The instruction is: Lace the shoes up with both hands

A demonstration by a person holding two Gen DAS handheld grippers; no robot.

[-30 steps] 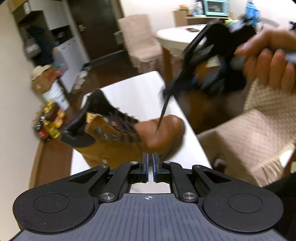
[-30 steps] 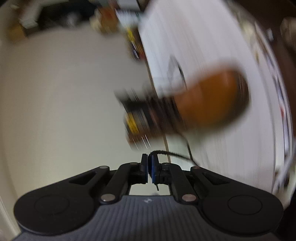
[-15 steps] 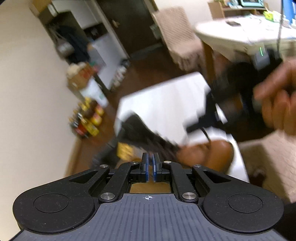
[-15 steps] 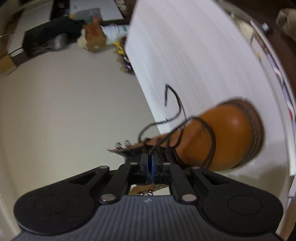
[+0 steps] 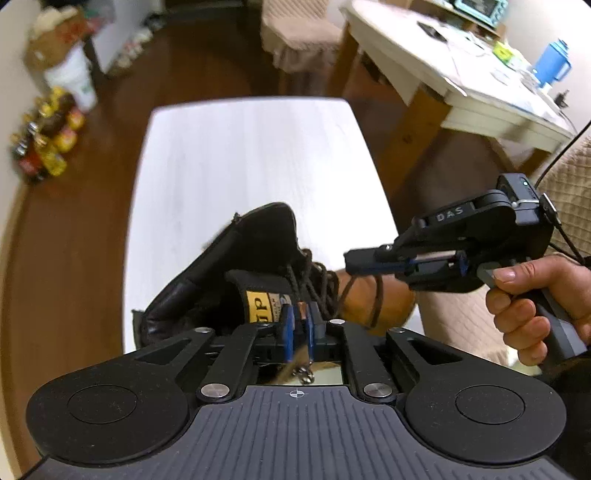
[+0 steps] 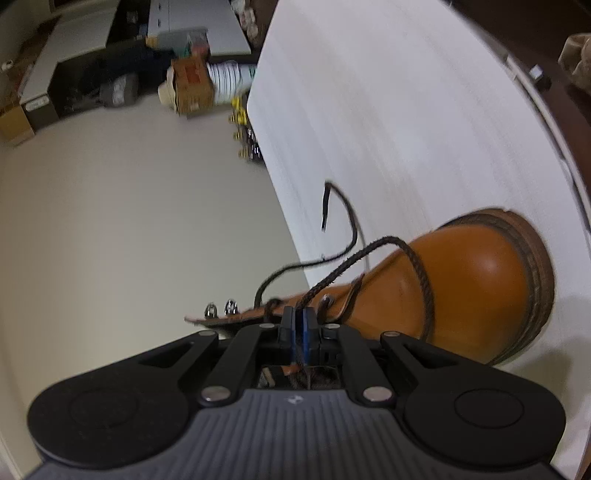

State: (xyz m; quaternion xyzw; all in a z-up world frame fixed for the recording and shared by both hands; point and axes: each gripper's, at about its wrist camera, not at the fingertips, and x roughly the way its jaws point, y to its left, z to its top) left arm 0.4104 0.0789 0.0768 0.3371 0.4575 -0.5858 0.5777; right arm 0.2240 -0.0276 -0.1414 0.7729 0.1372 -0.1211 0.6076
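Observation:
A tan leather boot (image 5: 229, 273) with a black collar lies on the white table (image 5: 240, 155), toe (image 6: 472, 280) pointing away from me. My left gripper (image 5: 299, 321) hovers shut over the tongue by the yellow label; brown leather shows through the slit between its pads. My right gripper (image 5: 351, 258), held by a hand (image 5: 528, 302), comes in from the right above the laced throat. In its own view the right gripper (image 6: 298, 321) is shut on the dark braided lace (image 6: 417, 258), which loops over the vamp. The other lace end (image 6: 325, 206) curls free in the air.
A dining table holding papers and a blue jug (image 5: 550, 62) stands at the back right, with a covered chair (image 5: 295, 33) behind. Bottles (image 5: 44, 144) and a white bucket (image 5: 70, 81) sit on the wooden floor at left. A beige quilted seat (image 5: 461, 325) lies close on the right.
My left gripper has dropped close over the boot's collar and tongue. The right gripper, still pinching the lace, has come down beside the throat, and the lace now hangs in a slack loop.

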